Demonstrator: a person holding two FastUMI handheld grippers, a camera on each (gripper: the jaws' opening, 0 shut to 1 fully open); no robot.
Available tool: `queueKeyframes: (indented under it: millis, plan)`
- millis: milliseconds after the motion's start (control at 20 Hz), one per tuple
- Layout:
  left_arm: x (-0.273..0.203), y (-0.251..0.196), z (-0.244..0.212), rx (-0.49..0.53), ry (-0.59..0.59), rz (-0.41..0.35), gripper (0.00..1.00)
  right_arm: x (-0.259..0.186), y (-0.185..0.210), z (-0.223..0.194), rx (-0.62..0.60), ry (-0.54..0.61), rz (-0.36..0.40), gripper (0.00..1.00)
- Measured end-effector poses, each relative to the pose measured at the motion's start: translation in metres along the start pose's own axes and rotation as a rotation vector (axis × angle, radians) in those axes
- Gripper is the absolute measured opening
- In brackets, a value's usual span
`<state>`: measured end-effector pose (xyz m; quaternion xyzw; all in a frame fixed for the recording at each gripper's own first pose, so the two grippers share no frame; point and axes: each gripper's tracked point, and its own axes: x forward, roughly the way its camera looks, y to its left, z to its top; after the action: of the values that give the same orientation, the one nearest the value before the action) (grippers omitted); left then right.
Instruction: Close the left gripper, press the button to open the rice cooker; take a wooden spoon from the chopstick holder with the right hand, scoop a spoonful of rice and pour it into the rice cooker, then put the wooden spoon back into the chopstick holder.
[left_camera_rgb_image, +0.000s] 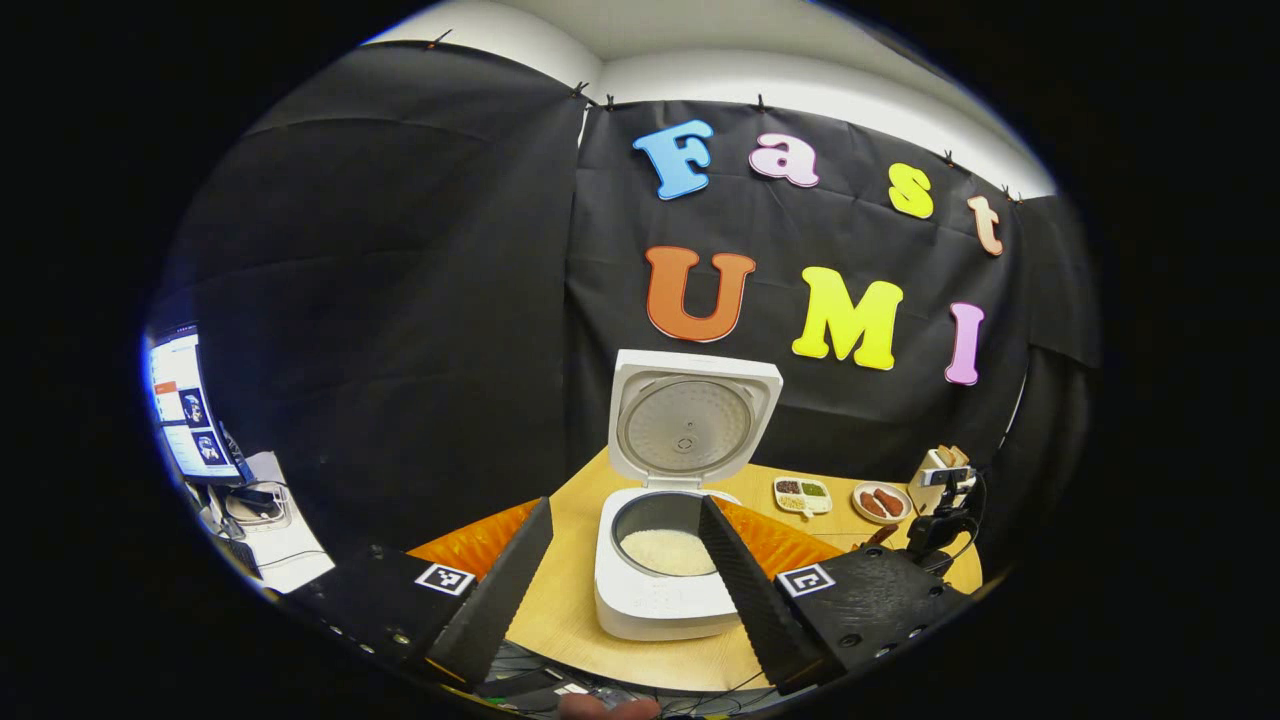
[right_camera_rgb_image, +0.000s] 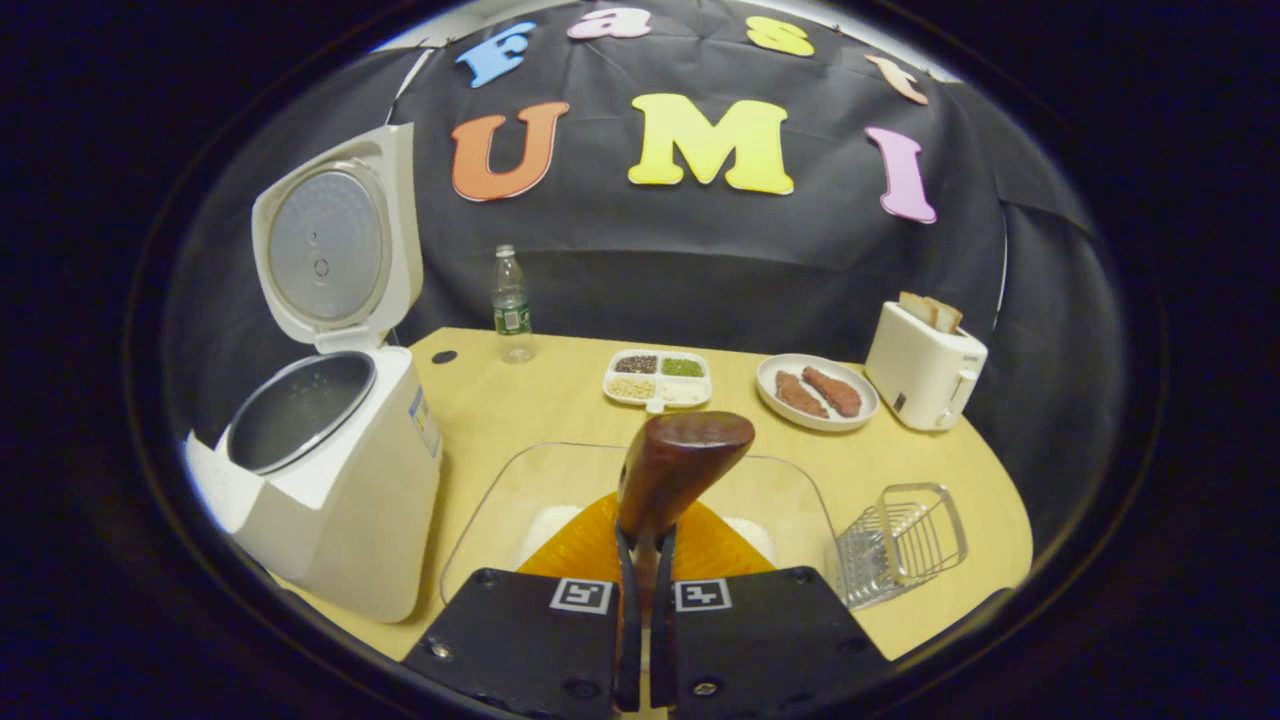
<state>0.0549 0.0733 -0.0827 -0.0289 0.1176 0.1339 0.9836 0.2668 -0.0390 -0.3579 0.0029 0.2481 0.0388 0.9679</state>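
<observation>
**Tech A:** Check your left gripper (left_camera_rgb_image: 622, 560) first. Its two fingers are spread wide and hold nothing. Between them you see one rice cooker (left_camera_rgb_image: 660, 590), lid (left_camera_rgb_image: 690, 420) standing upright and open, with white rice lying in the inner pot (left_camera_rgb_image: 668, 545).

**Tech B:** And your right gripper (right_camera_rgb_image: 645, 560)?

**Tech A:** Its two fingers are pressed onto the handle of one wooden spoon (right_camera_rgb_image: 675, 465). The spoon bowl points up and away from the camera, above one clear glass dish (right_camera_rgb_image: 640, 500). White grains show in that dish on both sides of the spoon.

**Tech B:** Count the table items in the right gripper view.

**Tech A:** One wire chopstick holder (right_camera_rgb_image: 900, 540), just right of the dish. One divided tray (right_camera_rgb_image: 657, 378) with four compartments of grains. One plate (right_camera_rgb_image: 817, 392) carrying two reddish pieces. One toaster (right_camera_rgb_image: 925, 368) with bread in its slot; the slice count is unclear. One water bottle (right_camera_rgb_image: 511, 305), upright near the wall.

**Tech B:** Cooker position there?

**Tech A:** At your left, lid open, beside the dish.
</observation>
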Motion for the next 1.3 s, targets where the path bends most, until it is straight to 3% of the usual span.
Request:
queueKeyframes:
  millis: [200, 600, 900, 1100, 1300]
  plan:
    - [-0.003, 0.001, 0.001, -0.003, 0.006, 0.004, 0.94, 0.0, 0.016, 0.001, 0.131, 0.022, 0.066, 0.09]
    - [-0.006, -0.008, 0.003, 0.004, -0.001, -0.021, 0.94, -0.003, 0.012, -0.003, 0.548, 0.096, 0.14, 0.09]
    - [-0.006, -0.016, 0.005, -0.005, -0.006, -0.028, 0.94, -0.012, -0.021, 0.003, 0.828, 0.098, 0.159, 0.09]
    - [-0.005, -0.03, 0.005, 0.005, -0.002, -0.058, 0.94, -0.024, -0.047, 0.018, 0.883, 0.058, 0.157, 0.09]
    - [-0.002, -0.048, 0.014, -0.003, -0.019, -0.1, 0.95, -0.044, -0.079, 0.04, 1.054, -0.002, 0.186, 0.09]
